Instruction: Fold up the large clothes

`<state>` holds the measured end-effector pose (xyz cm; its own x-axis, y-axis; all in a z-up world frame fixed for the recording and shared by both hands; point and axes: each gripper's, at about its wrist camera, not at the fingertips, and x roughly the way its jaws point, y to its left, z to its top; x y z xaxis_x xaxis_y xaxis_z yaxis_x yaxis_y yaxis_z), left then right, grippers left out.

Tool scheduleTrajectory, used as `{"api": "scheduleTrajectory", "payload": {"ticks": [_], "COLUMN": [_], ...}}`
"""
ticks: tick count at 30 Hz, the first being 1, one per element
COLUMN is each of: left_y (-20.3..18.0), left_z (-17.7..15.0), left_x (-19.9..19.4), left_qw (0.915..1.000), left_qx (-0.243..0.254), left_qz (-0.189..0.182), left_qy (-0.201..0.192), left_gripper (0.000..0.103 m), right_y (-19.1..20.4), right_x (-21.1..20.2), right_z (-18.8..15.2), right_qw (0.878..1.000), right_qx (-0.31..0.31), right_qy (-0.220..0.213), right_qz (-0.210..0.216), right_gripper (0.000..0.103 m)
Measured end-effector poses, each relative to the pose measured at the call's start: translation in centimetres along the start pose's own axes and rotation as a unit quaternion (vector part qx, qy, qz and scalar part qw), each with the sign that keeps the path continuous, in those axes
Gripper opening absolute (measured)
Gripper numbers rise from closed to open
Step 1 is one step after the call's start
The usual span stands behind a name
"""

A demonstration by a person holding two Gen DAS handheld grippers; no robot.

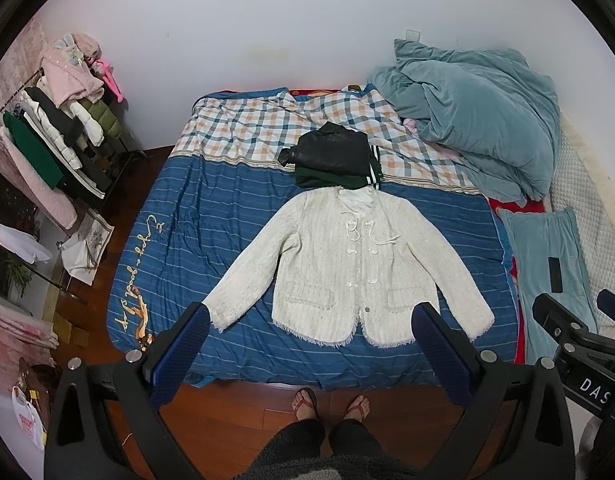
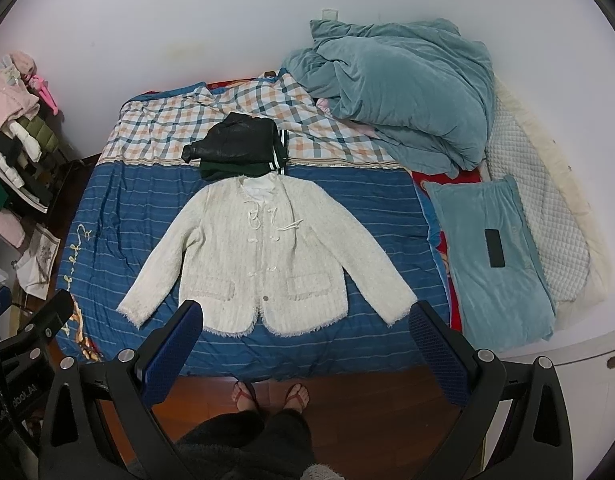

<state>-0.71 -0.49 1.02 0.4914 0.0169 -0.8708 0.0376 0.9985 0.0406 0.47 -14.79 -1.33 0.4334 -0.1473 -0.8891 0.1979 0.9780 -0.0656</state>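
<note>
Blue striped bed [image 1: 227, 216] holds a cream jacket [image 1: 347, 264] spread flat, sleeves out (dark folded clothes [image 1: 331, 156] just beyond). Left gripper [image 1: 311, 336] and right gripper [image 2: 307, 332] hover spread, empty. Soft, thickish tweed; probably pinch cuffs or shoulders.

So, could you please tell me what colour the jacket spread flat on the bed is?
Cream white jacket, with fringed edges; the right wrist view shows it best.

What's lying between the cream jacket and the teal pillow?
Only bare blue striped bedsheet lies between cream jacket and teal pillow, clearest in the right wrist view.
</note>
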Motion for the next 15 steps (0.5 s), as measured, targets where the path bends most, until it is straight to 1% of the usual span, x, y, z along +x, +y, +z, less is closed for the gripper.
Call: {"api": "scheduleTrajectory", "payload": {"ticks": [15], "left_y": [0.22], "left_z": [0.53], "left_x": [-0.05], "left_qw": [1.0], "left_qx": [-0.002], "left_qz": [-0.002], "left_qy": [-0.003], "left_gripper": [0.103], "right_y": [0.46], "right_x": [-0.07], "right_z": [0.11], "right_qw": [1.0], "right_qx": [0.0], "right_qy": [-0.001], "right_qz": [0.001], "right_gripper": [0.103]}}
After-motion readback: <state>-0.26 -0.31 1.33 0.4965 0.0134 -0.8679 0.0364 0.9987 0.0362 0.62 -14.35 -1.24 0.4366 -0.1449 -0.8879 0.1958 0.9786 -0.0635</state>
